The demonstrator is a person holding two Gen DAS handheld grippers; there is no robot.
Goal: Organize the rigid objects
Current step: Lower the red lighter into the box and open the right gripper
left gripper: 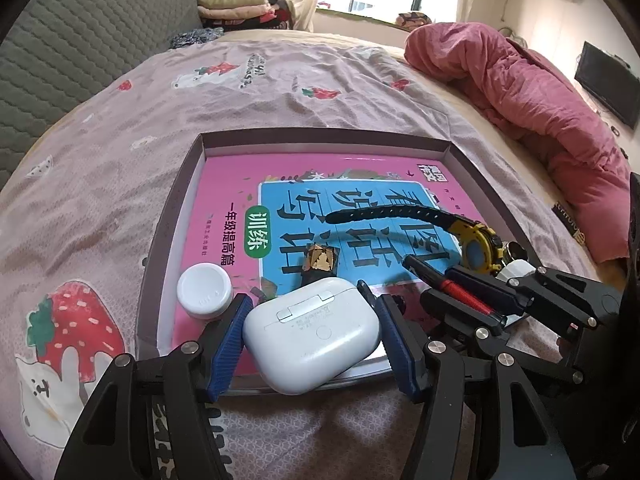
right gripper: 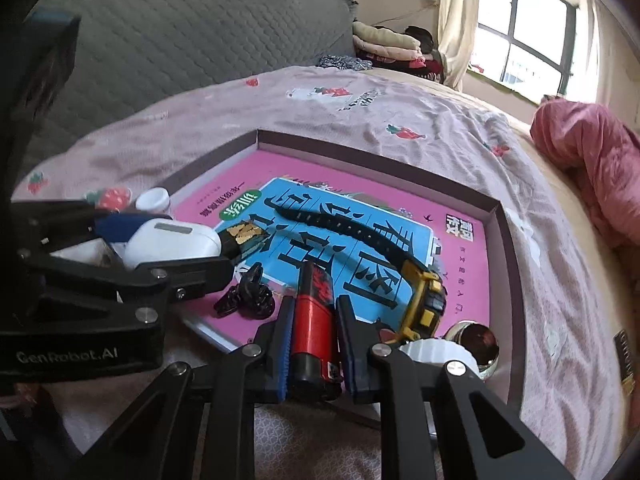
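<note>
Bed (left gripper: 120, 128), earbud case (left gripper: 310, 336) between left fingers (left gripper: 230, 340), lighter (right gripper: 314, 320) between right fingers (right gripper: 286, 344)

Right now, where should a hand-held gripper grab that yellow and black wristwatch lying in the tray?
Grip the yellow and black wristwatch across its chunky case, coming down from above. The case stands on edge and is rigid; the black strap arches, thin and probably flexible.
</note>
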